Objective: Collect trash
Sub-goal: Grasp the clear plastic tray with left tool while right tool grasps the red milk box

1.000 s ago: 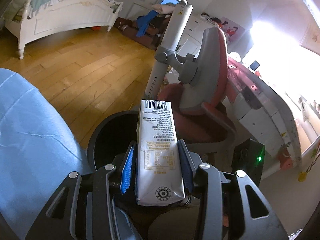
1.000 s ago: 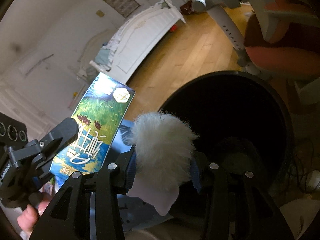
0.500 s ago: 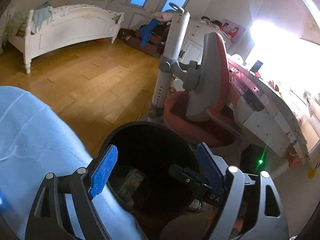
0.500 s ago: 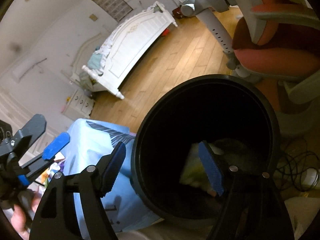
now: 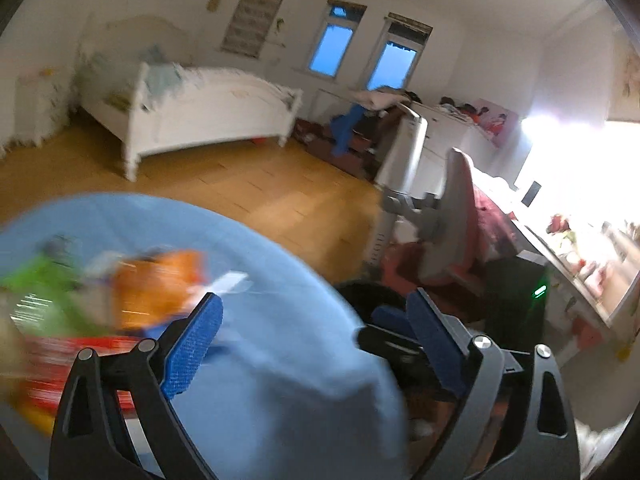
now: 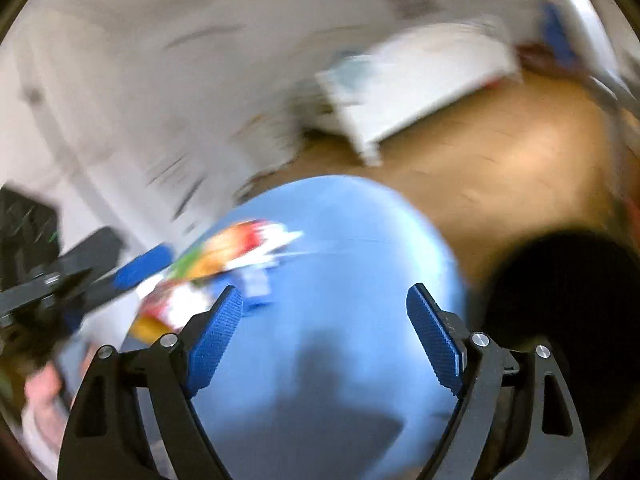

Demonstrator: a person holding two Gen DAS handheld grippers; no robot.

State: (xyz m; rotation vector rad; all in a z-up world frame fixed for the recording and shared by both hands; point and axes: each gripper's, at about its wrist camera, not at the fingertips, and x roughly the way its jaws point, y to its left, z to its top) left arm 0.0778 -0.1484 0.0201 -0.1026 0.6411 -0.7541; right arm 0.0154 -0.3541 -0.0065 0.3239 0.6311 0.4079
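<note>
Both tongs opening, empty, left tongs (image 5: 316, 344), right tongs (image 6: 324, 340) over blue-clothed surface (image 6: 340, 240), blurred colourful wrappers (image 5: 156, 292), orientation unreadable, black bin (image 6: 568, 280) plain only in right view.

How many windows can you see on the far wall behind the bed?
2. One window is just right of the hanging wall chart, and the second window is beside it, further right. Others may lie outside the view.
</note>
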